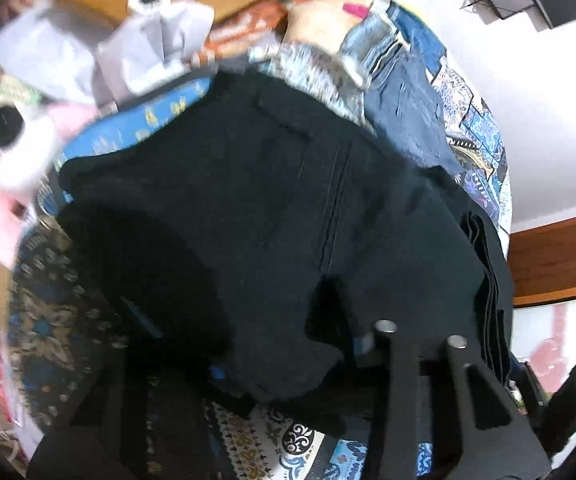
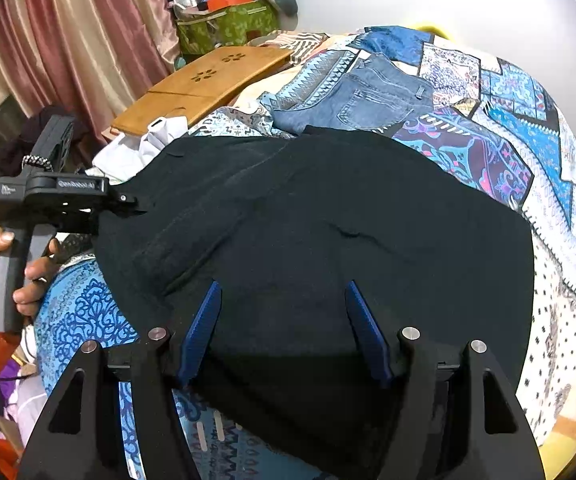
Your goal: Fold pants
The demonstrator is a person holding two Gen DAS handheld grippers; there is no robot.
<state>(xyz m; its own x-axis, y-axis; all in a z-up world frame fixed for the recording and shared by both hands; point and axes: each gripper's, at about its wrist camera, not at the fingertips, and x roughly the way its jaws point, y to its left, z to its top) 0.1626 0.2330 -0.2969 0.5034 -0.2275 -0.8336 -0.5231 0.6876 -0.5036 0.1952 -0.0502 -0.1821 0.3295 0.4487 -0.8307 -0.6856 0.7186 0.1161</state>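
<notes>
R gripper (image 2: 284, 332), nearest, jaws apart over black pants (image 2: 327, 232) spread mid-bed on patterned quilt (image 2: 527, 152); L gripper (image 2: 128, 204) pinching pants' far-left edge; est. fold partly done, further folds left.

**Open bed to the right, clutter to the left**

The black pants (image 2: 327, 220) cover the middle of the bed (image 2: 547, 200). Bare patterned quilt lies open on their right side. Behind them, blue jeans (image 2: 367, 100) take up the far quilt. A wooden board (image 2: 208, 84) and white cloth (image 2: 148, 140) crowd the far left edge.
</notes>
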